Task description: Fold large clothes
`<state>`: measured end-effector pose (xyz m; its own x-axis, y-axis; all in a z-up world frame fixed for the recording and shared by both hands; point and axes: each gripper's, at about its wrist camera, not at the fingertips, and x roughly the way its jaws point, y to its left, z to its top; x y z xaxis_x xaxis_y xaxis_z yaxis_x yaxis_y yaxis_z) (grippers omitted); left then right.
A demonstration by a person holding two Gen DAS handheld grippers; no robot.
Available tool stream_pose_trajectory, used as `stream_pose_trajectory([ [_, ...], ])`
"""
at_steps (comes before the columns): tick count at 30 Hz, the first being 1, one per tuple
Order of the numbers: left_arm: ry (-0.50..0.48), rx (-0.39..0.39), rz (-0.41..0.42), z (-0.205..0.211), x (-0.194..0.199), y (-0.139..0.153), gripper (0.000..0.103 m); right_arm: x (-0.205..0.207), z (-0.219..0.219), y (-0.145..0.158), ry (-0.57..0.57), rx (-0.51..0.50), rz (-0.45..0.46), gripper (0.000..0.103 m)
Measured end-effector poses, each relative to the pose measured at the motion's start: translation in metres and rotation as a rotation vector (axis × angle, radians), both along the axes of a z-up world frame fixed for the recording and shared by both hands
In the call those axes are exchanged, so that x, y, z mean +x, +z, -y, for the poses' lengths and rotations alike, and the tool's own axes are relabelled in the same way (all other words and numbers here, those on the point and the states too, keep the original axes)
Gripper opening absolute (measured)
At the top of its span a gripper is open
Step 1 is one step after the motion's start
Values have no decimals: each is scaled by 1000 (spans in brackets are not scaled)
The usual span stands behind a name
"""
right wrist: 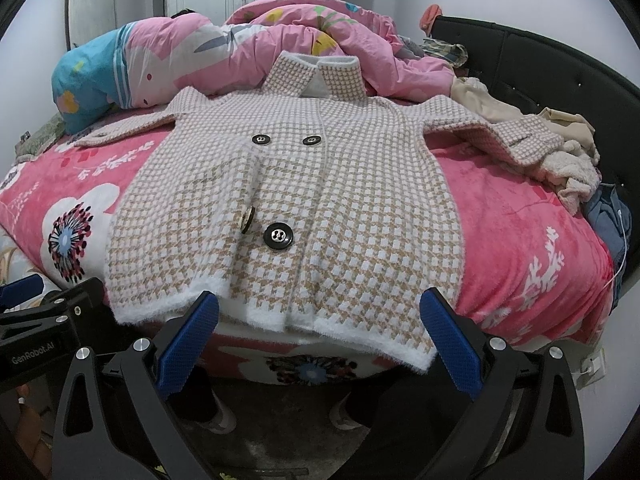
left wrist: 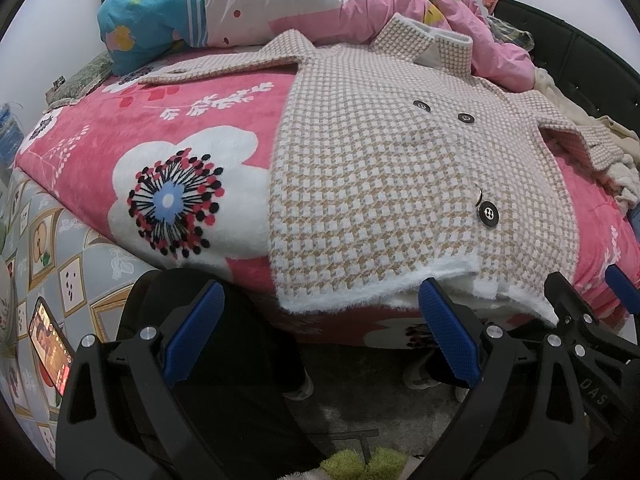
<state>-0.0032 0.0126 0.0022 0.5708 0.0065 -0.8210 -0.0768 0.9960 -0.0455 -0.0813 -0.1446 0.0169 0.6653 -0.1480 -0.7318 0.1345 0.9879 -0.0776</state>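
Note:
A beige-and-white houndstooth coat (left wrist: 380, 184) (right wrist: 312, 200) with black buttons lies flat, front up, on a pink flowered blanket (left wrist: 192, 136) (right wrist: 520, 216). Its sleeves spread to both sides and its fuzzy white hem hangs at the bed's near edge. My left gripper (left wrist: 320, 320) is open just short of the hem's left part, with nothing between its blue pads. My right gripper (right wrist: 320, 324) is open below the hem's middle, holding nothing. In the left wrist view the right gripper (left wrist: 592, 304) shows at the right edge; in the right wrist view the left gripper (right wrist: 44, 312) shows at the left edge.
A pink quilt (right wrist: 304, 36) and a blue-pink pillow (left wrist: 168, 16) are heaped at the bed's far end. Loose clothes (right wrist: 560, 160) pile up at the right, against a black headboard (right wrist: 540, 80). A lit phone (left wrist: 50, 344) lies on a grey sheet at left. A person's shoes (left wrist: 300, 388) stand on the floor below.

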Motion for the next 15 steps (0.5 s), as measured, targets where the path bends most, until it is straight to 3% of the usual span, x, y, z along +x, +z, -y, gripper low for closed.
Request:
stream_pose_trajectory([
  [15, 16, 20, -16, 1, 24, -2, 94, 25, 2, 0, 7, 7, 0, 98],
])
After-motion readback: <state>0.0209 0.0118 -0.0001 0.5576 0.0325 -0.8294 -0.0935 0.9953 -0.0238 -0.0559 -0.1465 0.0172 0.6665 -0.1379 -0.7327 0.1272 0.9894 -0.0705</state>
